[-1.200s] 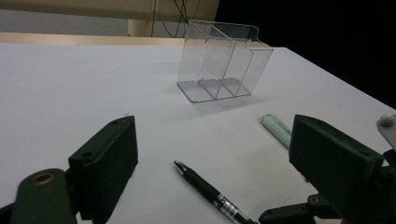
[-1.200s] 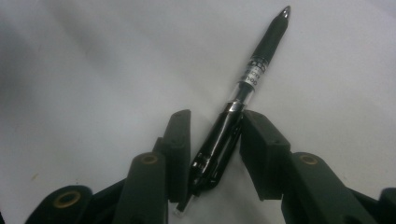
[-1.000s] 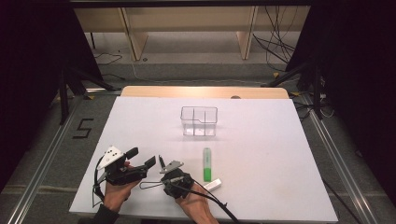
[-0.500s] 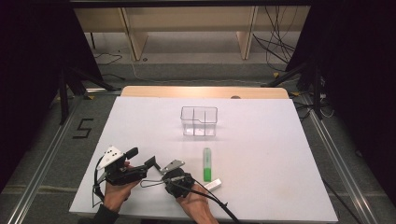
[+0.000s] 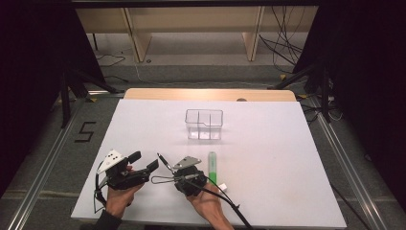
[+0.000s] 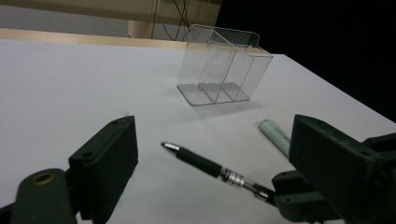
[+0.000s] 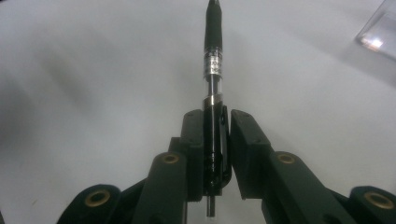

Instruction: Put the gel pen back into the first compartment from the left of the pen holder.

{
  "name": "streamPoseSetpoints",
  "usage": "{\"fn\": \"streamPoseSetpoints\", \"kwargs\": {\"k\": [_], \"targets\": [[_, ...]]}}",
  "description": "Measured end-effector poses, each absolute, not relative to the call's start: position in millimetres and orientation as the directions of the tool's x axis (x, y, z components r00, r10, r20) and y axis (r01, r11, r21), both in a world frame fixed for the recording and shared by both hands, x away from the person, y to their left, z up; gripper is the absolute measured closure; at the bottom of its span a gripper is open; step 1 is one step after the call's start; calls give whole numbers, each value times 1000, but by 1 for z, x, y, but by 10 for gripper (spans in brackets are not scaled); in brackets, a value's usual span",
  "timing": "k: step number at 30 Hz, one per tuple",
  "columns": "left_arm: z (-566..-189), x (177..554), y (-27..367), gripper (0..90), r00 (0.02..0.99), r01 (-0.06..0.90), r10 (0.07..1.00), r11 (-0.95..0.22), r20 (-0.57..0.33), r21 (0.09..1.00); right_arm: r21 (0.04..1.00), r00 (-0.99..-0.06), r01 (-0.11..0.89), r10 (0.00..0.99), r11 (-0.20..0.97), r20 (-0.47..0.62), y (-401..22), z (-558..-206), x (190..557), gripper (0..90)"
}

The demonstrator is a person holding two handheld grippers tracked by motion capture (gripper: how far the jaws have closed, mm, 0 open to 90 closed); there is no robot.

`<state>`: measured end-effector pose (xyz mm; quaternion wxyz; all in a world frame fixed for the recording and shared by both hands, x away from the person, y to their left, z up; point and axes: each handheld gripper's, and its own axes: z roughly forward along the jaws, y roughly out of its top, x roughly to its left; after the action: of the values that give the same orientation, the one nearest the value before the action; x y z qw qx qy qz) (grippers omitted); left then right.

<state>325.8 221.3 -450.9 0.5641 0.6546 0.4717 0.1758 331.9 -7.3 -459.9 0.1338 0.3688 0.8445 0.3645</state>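
Observation:
A black pen (image 5: pixel 164 160) is held by its rear end in my right gripper (image 5: pixel 176 170), which is shut on it near the table's front edge. In the right gripper view the pen (image 7: pixel 213 42) runs straight out from between the closed jaws of the right gripper (image 7: pixel 215 116), tip forward over the white table. My left gripper (image 5: pixel 145 160) stands open just left of the pen, with nothing between its fingers. Its own view looks between the jaws of the left gripper (image 6: pixel 219 135) at the pen (image 6: pixel 205 164) and the right gripper (image 6: pixel 299 198) holding it.
A clear plastic box (image 5: pixel 204 124) with three compartments stands mid-table; it shows again as the box (image 6: pixel 219 65). A green marker (image 5: pixel 212 165) lies right of my right gripper, with a small white piece (image 5: pixel 222 186) at its near end. The white table (image 5: pixel 287 158) ends near my hands.
My right gripper with the pen has shifted slightly to the right. The left gripper has hardly moved and stays open.

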Motion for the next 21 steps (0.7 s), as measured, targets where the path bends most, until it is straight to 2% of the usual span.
{"fn": "streamPoseSetpoints", "kwargs": {"k": [3,7,21], "targets": [[-451,327,219,151,487,430,816,85,-310,899,736,-702,500,711,457,35,-14,-454,334,763],[-451,325,212,153,503,429,819,42,-277,902,752,-709,481,705,451,31,-28,-448,337,764],[-450,323,198,153,533,470,781,47,-326,881,820,-708,406,707,404,2,-62,-428,325,763]]}}
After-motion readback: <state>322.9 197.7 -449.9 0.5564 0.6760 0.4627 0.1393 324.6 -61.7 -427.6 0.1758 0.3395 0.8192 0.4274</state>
